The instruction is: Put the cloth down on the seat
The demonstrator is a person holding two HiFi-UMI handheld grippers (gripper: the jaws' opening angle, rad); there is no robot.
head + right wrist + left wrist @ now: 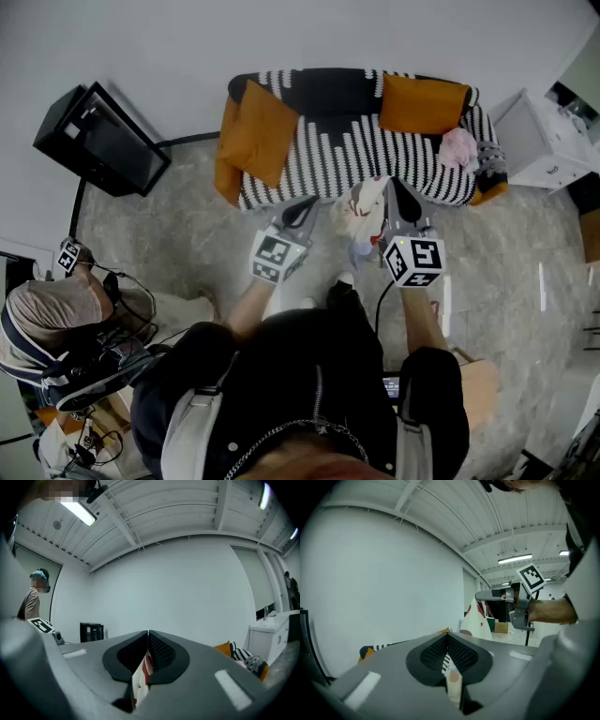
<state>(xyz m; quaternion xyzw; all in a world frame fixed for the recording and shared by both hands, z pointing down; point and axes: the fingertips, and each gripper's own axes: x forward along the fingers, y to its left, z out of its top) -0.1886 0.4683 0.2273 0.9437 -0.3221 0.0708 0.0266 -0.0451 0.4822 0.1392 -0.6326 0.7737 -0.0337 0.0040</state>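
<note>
The cloth [361,208], white with red marks, hangs in the air between my two grippers, in front of the black-and-white striped sofa seat [375,155]. My right gripper [394,187] is shut on its upper part; white and red fabric [140,677] fills the slit under the closed tips [148,632]. In the left gripper view the cloth [479,618] drops as a triangle from the right gripper [497,595]. My left gripper [307,204] is level with it at the cloth's left edge. Its jaws [447,637] are closed with a pale strip pinched between them.
Two orange cushions [258,131] [422,103] and a pink bundle [459,145] lie on the sofa. A black box [98,139] stands at the left and a white cabinet [544,141] at the right. Another person [66,309] crouches among gear at the lower left.
</note>
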